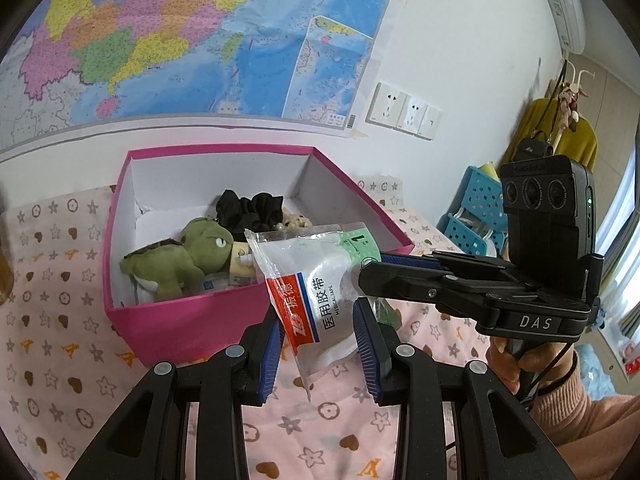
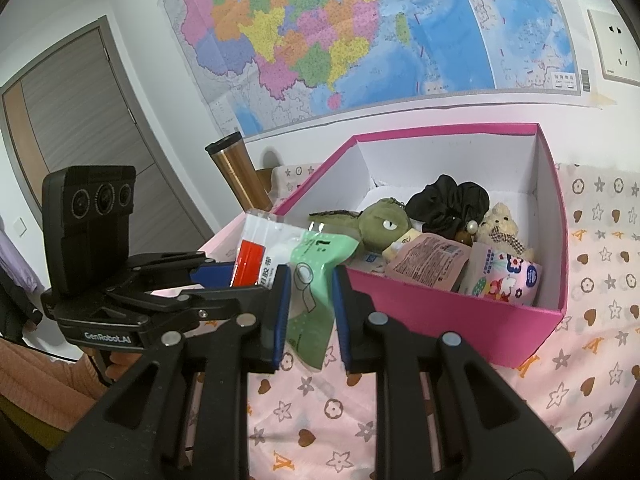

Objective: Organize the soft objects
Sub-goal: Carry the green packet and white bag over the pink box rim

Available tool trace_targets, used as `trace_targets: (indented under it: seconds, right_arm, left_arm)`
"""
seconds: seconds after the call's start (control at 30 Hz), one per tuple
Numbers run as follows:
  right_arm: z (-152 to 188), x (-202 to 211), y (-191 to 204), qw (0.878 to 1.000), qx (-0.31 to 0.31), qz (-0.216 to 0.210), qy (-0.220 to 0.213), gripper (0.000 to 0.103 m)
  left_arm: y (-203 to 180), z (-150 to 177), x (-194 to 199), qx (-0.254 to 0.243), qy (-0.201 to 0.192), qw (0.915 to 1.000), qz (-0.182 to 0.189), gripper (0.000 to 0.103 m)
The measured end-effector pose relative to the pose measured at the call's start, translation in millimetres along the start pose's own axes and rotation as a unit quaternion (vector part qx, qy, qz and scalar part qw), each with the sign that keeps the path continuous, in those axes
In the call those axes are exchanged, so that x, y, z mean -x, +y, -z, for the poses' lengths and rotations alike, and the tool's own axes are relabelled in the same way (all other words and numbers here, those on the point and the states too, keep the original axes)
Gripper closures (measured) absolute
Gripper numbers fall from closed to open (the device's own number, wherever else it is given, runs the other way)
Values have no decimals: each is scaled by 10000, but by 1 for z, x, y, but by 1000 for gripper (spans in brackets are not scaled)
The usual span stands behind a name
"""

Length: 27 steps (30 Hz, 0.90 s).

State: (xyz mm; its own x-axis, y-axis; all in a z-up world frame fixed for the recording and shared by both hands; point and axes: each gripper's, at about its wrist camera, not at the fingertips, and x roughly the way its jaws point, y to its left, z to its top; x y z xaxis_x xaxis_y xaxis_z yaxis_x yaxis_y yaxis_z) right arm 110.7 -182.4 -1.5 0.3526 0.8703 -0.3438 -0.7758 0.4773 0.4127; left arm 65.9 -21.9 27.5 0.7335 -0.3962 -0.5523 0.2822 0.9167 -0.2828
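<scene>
In the left wrist view, the medical tape packet (image 1: 320,284) hangs in front of the pink box (image 1: 192,320), long axis slanting from upper right to lower left, pinched by both the left gripper (image 1: 318,344) and the right gripper (image 1: 370,266). In the right wrist view, the right gripper (image 2: 310,312) nips the packet's green end (other end leftward); patterned pink cloth (image 2: 400,420) below, map (image 2: 360,40) behind.

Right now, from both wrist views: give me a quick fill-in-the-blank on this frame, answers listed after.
1. Both grippers hold one packet of medical tape, the left gripper at its red end and the right gripper at its ____ end.
2. The box is ____ outside.
3. The scrunchie in the box is ____.
4. The green dinosaur toy lies ____ the box.

Answers: green; pink; black; inside
</scene>
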Motion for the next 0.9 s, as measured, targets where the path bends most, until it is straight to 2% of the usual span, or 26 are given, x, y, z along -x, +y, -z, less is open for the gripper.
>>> trace_targets:
  seconds: [0.9]
  right_arm:
    - [-11,-3,-8,10000,-6,-19,-32,80]
  left_arm:
    - [2,-10,-7,-31,-33,10000,-47,70]
